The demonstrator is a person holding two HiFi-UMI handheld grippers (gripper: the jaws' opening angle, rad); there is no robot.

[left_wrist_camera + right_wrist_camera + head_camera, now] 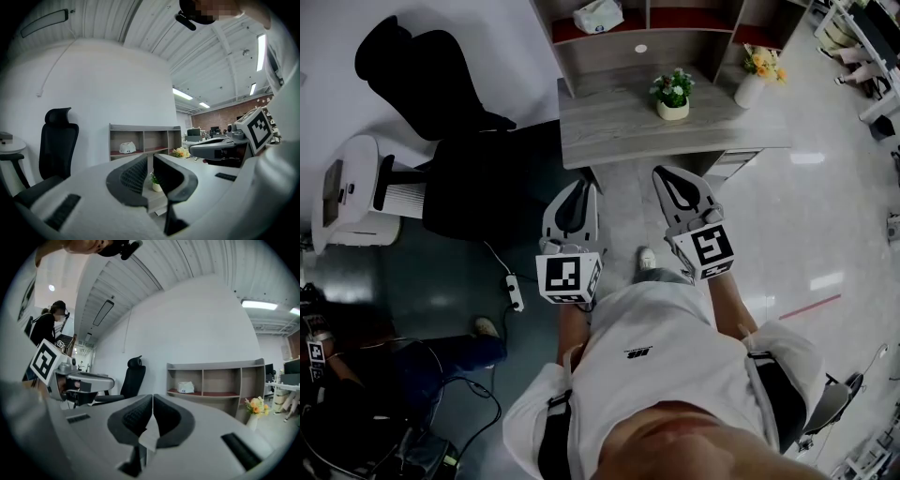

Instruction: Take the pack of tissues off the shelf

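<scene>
The shelf [694, 42] holds the pack of tissues [598, 16]; the desk [609, 131] bears a plant [672, 94] and vase [750, 90].

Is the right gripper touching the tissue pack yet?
Apart. Head view: right gripper sits short of the desk; tissue pack lies on the shelf beyond it.

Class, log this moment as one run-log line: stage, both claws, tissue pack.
stage: before reach | left claw: narrow gap, empty | right claw: shut, empty | tissue pack: on shelf, left compartment, untouched
</scene>
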